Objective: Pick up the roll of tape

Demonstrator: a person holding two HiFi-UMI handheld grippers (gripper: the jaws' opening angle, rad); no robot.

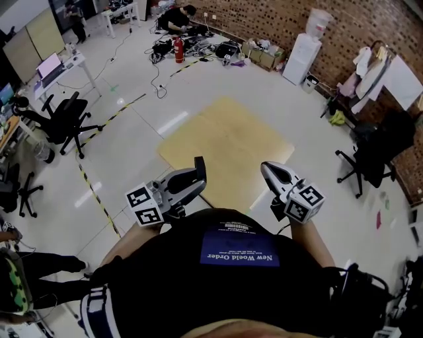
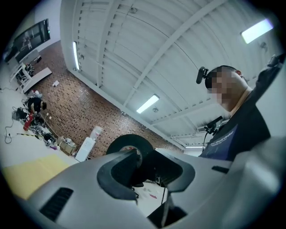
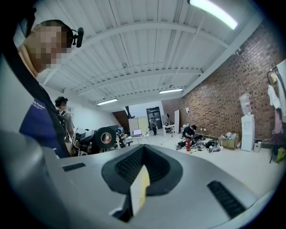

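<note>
The roll of tape (image 1: 199, 169) is black and sits edge-on between the fingers of my left gripper (image 1: 195, 179), held up in front of my chest. In the left gripper view the roll (image 2: 129, 142) stands upright with its pale core showing, and the left gripper (image 2: 143, 166) is shut on it. My right gripper (image 1: 267, 169) hovers to the right at about the same height, apart from the roll. Its jaws (image 3: 142, 172) are shut with nothing in them. From the right gripper view the roll (image 3: 106, 137) shows small at the left.
A pale wooden board (image 1: 225, 142) lies on the white floor ahead. Office chairs stand at the left (image 1: 63, 119) and right (image 1: 370, 155). A water dispenser (image 1: 301, 56) is by the brick wall, and a person (image 1: 178, 18) crouches among cables near a red extinguisher (image 1: 178, 49).
</note>
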